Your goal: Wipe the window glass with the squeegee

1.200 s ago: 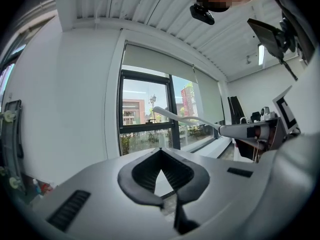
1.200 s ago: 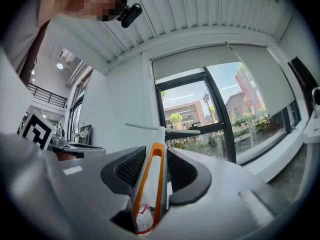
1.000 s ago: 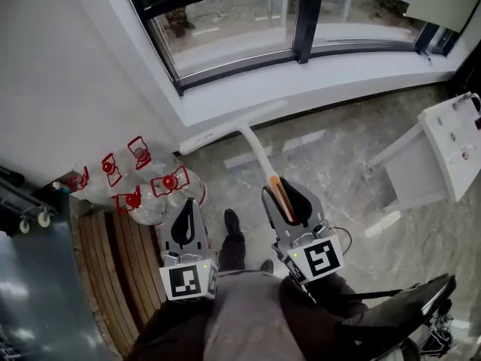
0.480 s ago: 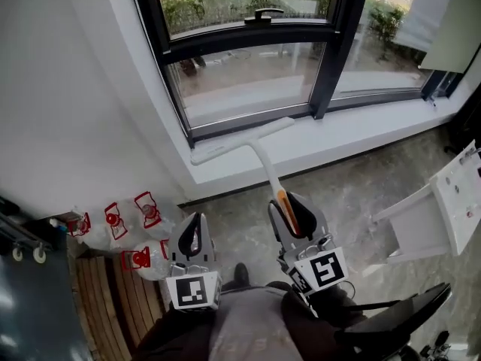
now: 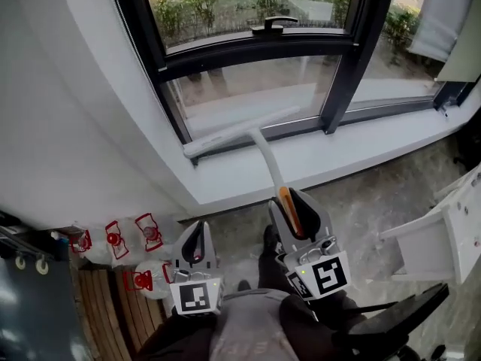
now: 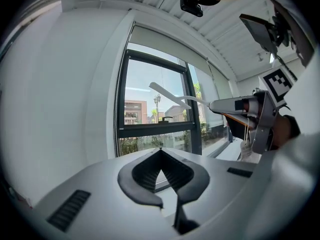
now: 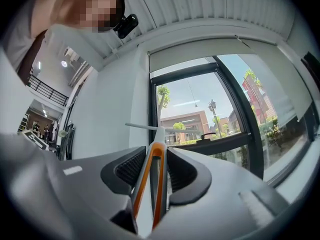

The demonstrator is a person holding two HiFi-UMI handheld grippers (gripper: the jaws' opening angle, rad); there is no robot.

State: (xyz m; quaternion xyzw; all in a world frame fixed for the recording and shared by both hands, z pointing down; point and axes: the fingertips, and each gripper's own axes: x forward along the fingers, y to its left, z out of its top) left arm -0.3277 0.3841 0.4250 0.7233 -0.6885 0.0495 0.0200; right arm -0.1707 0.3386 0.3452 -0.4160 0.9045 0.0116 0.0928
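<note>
My right gripper (image 5: 291, 210) is shut on the squeegee's orange-and-white handle (image 7: 155, 176). The white shaft runs up to the long white blade (image 5: 239, 131), which lies tilted across the bottom of the lower window pane (image 5: 248, 89). I cannot tell whether the blade touches the glass. The blade (image 6: 169, 94) also shows in the left gripper view, raised in front of the window. My left gripper (image 5: 194, 244) hangs lower left of the squeegee, shut with nothing in it (image 6: 161, 153). The right gripper (image 7: 157, 151) points at the black-framed window.
A white sill (image 5: 316, 164) runs under the window, and a black window handle (image 5: 269, 25) sits on the upper frame. Several red-capped water bottles (image 5: 131, 243) stand on the floor at the left beside a wooden bench (image 5: 101, 314). A white stand (image 5: 451, 239) is at the right.
The squeegee has risen from floor level, past the sill, up to the lower pane. Both grippers came closer to the window, and the view tilted up.
</note>
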